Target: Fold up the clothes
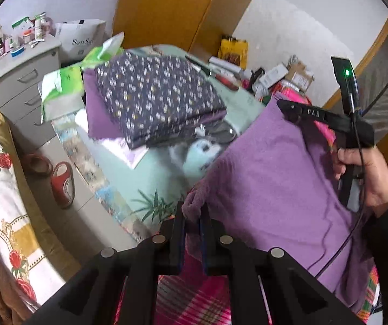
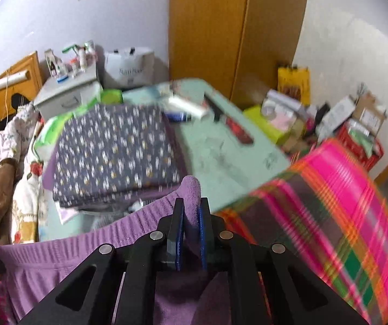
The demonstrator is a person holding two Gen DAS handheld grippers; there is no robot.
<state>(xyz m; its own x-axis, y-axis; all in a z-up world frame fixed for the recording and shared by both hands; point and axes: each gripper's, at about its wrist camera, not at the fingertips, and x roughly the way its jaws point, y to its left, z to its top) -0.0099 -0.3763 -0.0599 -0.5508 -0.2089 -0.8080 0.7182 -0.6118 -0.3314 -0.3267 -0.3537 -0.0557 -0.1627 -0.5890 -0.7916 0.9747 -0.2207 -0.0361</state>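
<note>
A purple knit garment (image 1: 275,168) hangs in the air, stretched between both grippers. My left gripper (image 1: 192,208) is shut on one bunched corner of it. My right gripper (image 2: 191,203) is shut on another corner, with the ribbed waistband (image 2: 91,241) running off to the left. In the left wrist view the right gripper (image 1: 286,107) shows from the side, held by a hand (image 1: 367,173), its tips on the garment's top edge. A folded stack topped by a dark floral cloth (image 1: 156,94) (image 2: 115,154) lies on the mint-green table (image 2: 229,157).
A pink plaid cloth (image 2: 335,203) lies below the garment at right. A red-handled knife (image 2: 234,127) and small items sit on the table. Grey drawer cabinet (image 1: 23,81) with bottles stands at left, slippers (image 1: 62,181) on the floor, boxes (image 2: 356,119) at right, wooden wardrobe (image 2: 221,27) behind.
</note>
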